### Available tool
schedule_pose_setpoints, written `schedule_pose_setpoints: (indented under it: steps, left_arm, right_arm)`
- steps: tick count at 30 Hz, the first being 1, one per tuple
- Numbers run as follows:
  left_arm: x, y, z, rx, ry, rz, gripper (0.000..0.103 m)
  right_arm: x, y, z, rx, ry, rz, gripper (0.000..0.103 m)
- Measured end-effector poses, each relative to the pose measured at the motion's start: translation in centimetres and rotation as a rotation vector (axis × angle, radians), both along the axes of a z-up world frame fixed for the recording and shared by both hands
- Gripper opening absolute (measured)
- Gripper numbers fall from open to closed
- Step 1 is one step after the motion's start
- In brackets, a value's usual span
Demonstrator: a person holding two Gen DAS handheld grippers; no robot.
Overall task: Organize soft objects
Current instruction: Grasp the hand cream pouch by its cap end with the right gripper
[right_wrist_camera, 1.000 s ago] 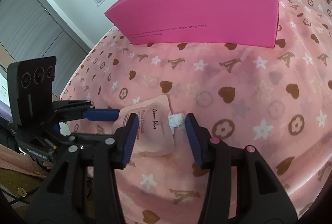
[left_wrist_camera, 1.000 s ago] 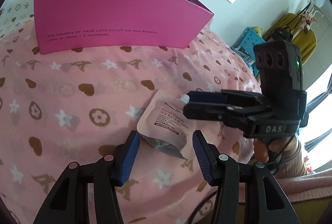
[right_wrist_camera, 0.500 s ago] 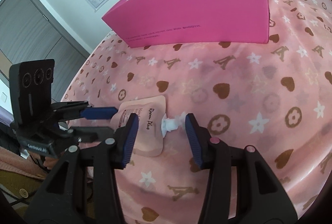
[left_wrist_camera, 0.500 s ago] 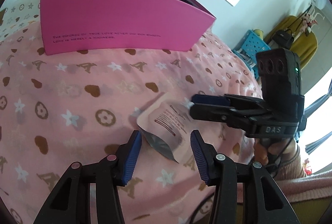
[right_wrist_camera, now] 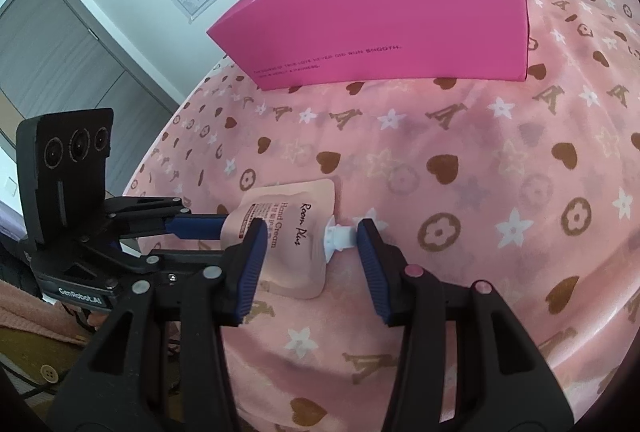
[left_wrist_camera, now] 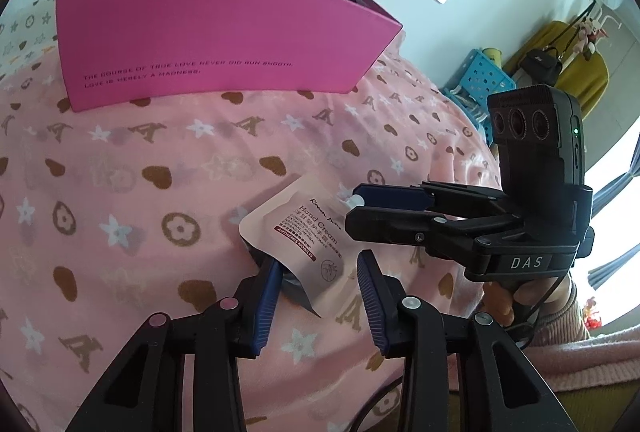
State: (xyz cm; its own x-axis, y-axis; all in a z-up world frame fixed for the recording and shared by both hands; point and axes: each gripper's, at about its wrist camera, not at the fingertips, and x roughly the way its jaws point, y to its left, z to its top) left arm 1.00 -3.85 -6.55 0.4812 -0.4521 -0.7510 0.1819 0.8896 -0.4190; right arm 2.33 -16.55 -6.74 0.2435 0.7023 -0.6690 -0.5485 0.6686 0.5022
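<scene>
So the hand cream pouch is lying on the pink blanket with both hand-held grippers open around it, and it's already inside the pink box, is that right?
Not quite. The hand cream pouch lies on the pink blanket, in front of the pink box, not inside it; the right wrist view shows this. The left hand-held gripper and right hand-held gripper are indeed open around it.

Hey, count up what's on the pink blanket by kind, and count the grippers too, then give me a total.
Hand cream pouch: 1
Pink box: 1
Grippers: 2, left gripper and right gripper
Total: 4
</scene>
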Motion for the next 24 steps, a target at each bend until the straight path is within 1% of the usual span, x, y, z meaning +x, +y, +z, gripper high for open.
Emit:
schedule_pose_setpoints:
  steps: [6,10,15,24]
  left_arm:
    - [0.1,-0.1,1.0,0.017,-0.033,-0.001,0.039]
    - [0.1,-0.3,1.8,0.047,-0.063,0.0,0.039]
    - [0.0,-0.4,2.9,0.064,-0.1,0.001,0.039]
    - [-0.3,-0.9,4.3,0.073,-0.147,-0.016,0.039]
  right_arm:
    - [0.0,-0.3,0.6,0.016,-0.014,-0.01,0.05]
    - [0.0,-0.3,1.1,0.025,-0.025,-0.016,0.05]
    - [0.0,-0.6,1.8,0.038,-0.039,-0.026,0.05]
    - [0.1,-0.5,2.8,0.038,-0.068,-0.042,0.05]
